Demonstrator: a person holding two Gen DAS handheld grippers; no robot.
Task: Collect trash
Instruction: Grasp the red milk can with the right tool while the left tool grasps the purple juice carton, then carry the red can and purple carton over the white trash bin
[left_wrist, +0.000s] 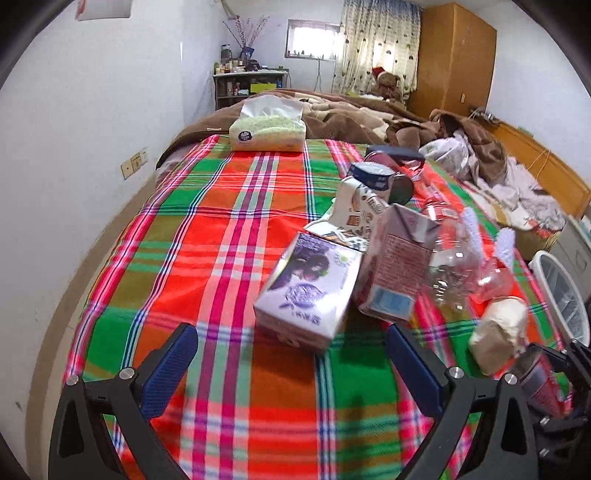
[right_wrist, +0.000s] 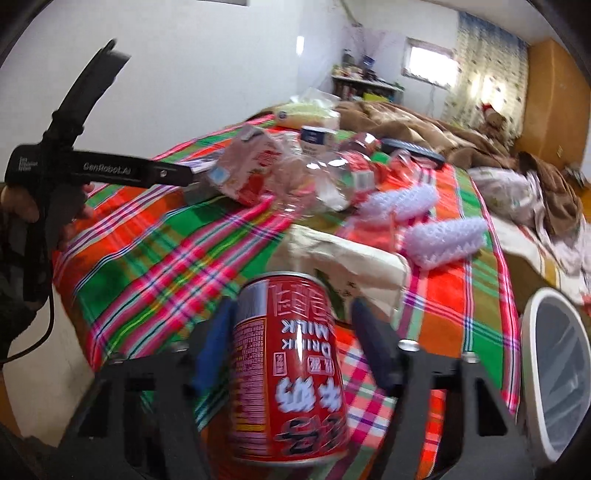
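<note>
Landmark: plaid blanket (left_wrist: 229, 236) spread over the bed; all places below refer to it.
Left gripper (left_wrist: 291, 354): hovers over the near part of the blanket, fingers (left_wrist: 173, 365) spread wide, nothing between them.
Right gripper (right_wrist: 291, 332): fingers (right_wrist: 212, 343) stand on either side of a red milk can (right_wrist: 291, 373), the left one against its wall; contact on the right side cannot be told. The can is raised above the blanket's near edge.
Purple carton (left_wrist: 310, 291): on the blanket, just ahead of the left gripper, tilted.
Red-brown carton (left_wrist: 395, 266): touching the purple carton's right side.
Clear plastic bottle (left_wrist: 454, 266): on the blanket, beside the red-brown carton.
White foam pieces (right_wrist: 443, 240): near the blanket's right edge.
Tissue pack (left_wrist: 267, 129): at the blanket's far end.
White bin (right_wrist: 557, 369): off the blanket's right edge, near the can.
</note>
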